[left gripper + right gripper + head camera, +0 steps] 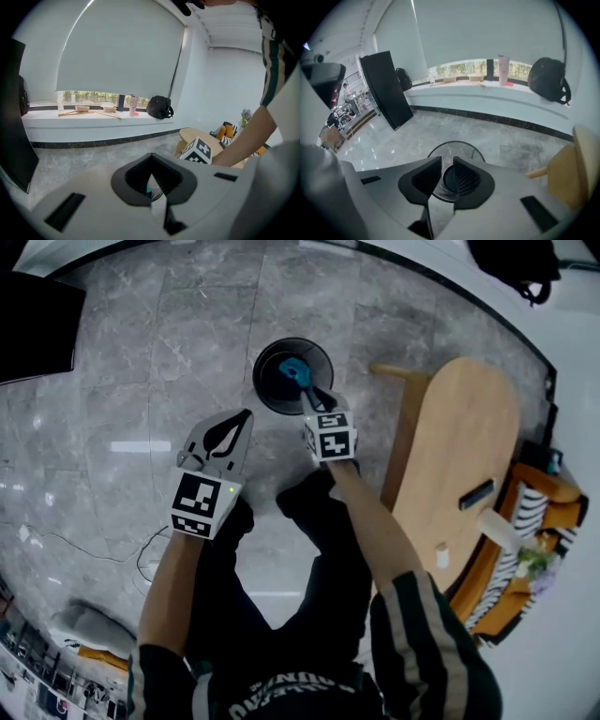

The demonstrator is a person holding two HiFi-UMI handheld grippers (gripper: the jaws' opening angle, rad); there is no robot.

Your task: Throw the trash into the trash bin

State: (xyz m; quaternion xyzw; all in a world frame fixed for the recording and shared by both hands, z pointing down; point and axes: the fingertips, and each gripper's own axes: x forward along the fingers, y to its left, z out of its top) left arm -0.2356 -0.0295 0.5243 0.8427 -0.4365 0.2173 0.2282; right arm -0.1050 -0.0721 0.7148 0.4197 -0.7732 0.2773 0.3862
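A round black mesh trash bin [272,390] stands on the grey marble floor ahead of my feet. A blue piece of trash [292,370] lies inside it. My right gripper [317,397] hangs over the bin's near rim, its jaws apart with nothing between them. In the right gripper view the bin [461,143] shows through the gap of that gripper [446,165]. My left gripper [242,418] is held left of the bin, fingertips meeting and empty. In its own view the left gripper [150,161] points past the right gripper's marker cube [199,151].
An oval wooden table [464,427] stands right of the bin, with a dark bar-shaped object [476,494] on it. Orange striped seats [539,512] lie beyond the table. A black panel [33,324] stands far left. A cable [141,559] runs over the floor. A black bag [548,79] sits on the sill.
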